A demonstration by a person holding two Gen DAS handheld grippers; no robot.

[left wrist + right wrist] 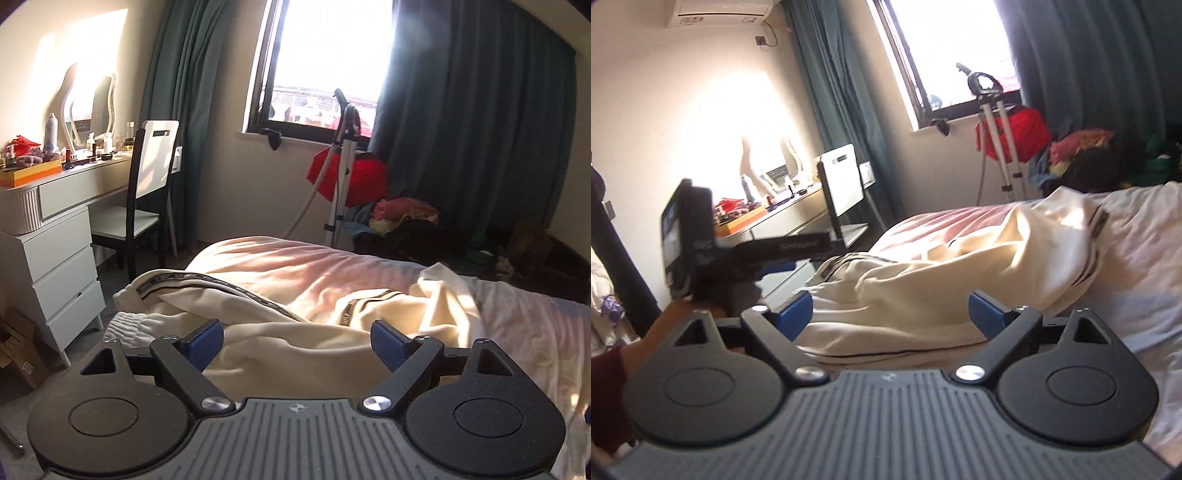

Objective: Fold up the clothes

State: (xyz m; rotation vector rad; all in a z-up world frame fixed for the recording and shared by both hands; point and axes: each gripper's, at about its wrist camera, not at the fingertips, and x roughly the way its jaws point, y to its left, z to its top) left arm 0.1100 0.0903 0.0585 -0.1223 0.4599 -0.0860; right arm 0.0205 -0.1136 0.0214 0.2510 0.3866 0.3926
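Both grippers were wide open with nothing pinched. The left gripper (pixel 297 343) hung above the cream track pants (pixel 258 321), which lay rumpled across the bed (pixel 524 325) with the elastic waistband toward the dresser (pixel 55 258). The right gripper (pixel 890 314) hovered over the same pants, blue pads (pixel 986 317) clear of the fabric.

Left wrist view low over the bed (pixel 369 269), facing the window (pixel 325 62), right wrist view alongside, angled left toward the dresser (pixel 790 218), both sharing cream clothes (pixel 295 332), curtains
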